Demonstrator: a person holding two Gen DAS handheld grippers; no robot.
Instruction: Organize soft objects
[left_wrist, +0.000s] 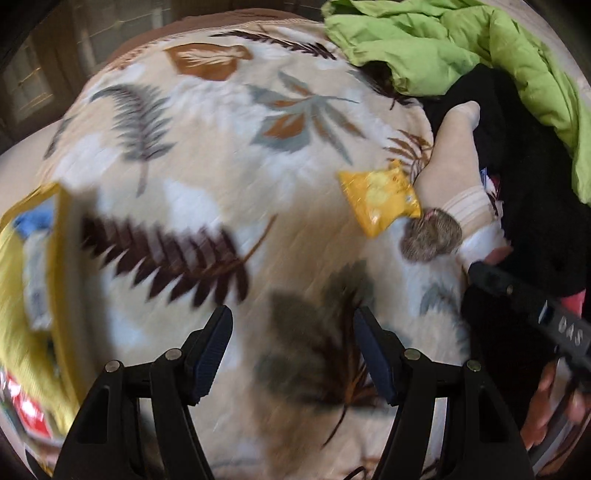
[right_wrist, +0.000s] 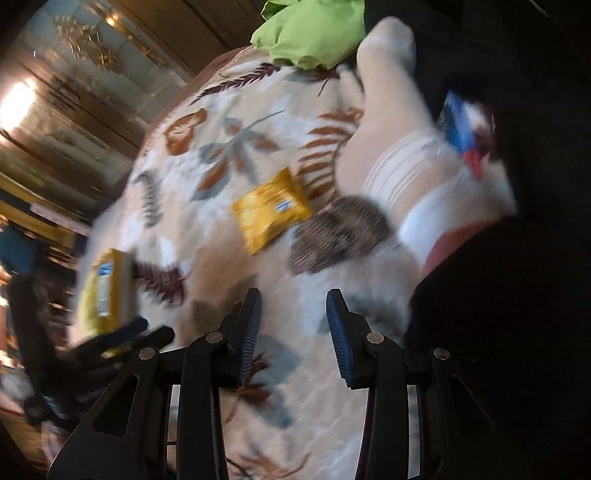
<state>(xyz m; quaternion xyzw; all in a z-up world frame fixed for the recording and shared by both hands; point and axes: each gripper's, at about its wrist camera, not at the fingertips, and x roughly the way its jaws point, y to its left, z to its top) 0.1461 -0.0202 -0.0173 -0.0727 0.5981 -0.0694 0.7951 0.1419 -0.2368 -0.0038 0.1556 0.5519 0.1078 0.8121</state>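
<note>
A leaf-print cream blanket covers the bed. On it lie a small yellow packet, a brown speckled round soft thing and a pale sock at the right. My left gripper is open and empty above the blanket. My right gripper is open and empty too; the packet, the speckled thing and the sock lie ahead of it. Both views are motion-blurred.
A green cloth and black fabric are piled at the far right. A yellow bag with packets sits at the left edge. The right gripper's body shows at the right, held by a hand.
</note>
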